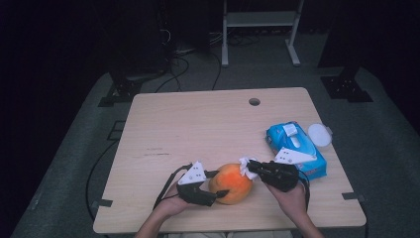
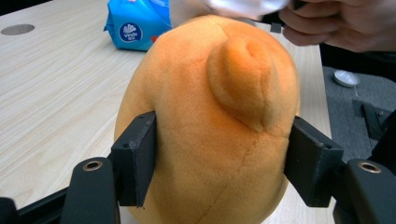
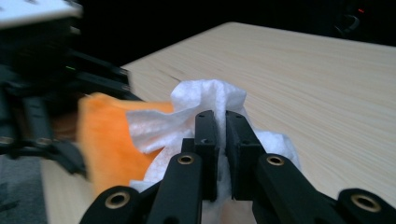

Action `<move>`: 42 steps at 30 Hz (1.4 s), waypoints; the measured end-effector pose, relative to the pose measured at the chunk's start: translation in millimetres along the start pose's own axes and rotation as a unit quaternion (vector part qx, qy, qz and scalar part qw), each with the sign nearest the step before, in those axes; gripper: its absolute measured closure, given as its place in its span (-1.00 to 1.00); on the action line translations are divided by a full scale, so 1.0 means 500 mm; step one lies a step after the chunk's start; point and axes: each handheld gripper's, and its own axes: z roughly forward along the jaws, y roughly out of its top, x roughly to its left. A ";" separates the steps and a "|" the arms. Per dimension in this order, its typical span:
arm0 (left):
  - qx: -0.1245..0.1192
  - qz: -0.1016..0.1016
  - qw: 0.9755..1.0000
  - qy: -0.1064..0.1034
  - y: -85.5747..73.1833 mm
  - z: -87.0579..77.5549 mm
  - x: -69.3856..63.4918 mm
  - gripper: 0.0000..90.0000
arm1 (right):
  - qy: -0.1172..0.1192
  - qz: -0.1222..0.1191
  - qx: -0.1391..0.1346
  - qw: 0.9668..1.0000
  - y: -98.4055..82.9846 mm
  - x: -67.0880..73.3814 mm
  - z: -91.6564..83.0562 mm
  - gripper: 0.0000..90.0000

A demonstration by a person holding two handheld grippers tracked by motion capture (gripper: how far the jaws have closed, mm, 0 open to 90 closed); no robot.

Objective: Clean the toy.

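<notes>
left gripper (image 1: 218,184) lies low, jaws spread wide and clamped; right gripper (image 1: 249,167) points leftward, jaws pinched nearly together

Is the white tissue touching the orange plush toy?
Touching. The right gripper view shows the white tissue, pinched in the right hand-held gripper, lying against the orange plush toy.

The plush toy (image 1: 231,183) sits on the table (image 1: 198,129), tissue pack (image 1: 296,148) to its right.

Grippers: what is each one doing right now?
Left gripper: shut on the orange plush toy.
Right gripper: shut on a white tissue.
</notes>
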 end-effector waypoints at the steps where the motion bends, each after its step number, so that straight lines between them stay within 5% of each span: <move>1: -0.001 -0.002 1.000 0.000 0.001 0.002 0.000 -0.26 | 0.006 -0.003 0.000 1.000 0.003 0.007 0.003 0.84; 5: -0.001 -0.002 1.000 0.001 0.003 0.002 -0.001 -0.24 | 0.016 -0.030 0.005 0.999 0.008 0.029 0.015 0.84; 11: -0.006 -0.003 1.000 0.007 0.010 0.003 -0.005 -0.15 | 0.003 -0.001 0.005 1.000 0.000 -0.003 0.007 0.84; 19: -0.017 -0.017 1.000 0.001 0.028 -0.015 -0.009 0.00 | 0.034 -0.041 -0.012 0.998 0.027 0.053 0.009 0.84; 24: -0.011 -0.017 1.000 0.008 0.031 -0.018 -0.009 0.01 | 0.022 -0.008 -0.003 1.000 0.008 0.018 0.012 0.84; 30: -0.004 -0.018 1.000 0.014 0.036 -0.019 -0.010 0.01 | 0.048 -0.047 -0.019 0.998 0.029 0.070 0.014 0.84; 37: -0.001 -0.023 1.000 0.017 0.038 -0.018 -0.013 0.01 | 0.028 -0.039 -0.011 0.999 0.020 0.053 0.012 0.84; 42: 0.007 -0.016 1.000 0.022 0.045 -0.016 -0.021 0.01 | 0.045 -0.079 -0.016 0.996 0.039 0.101 0.019 0.84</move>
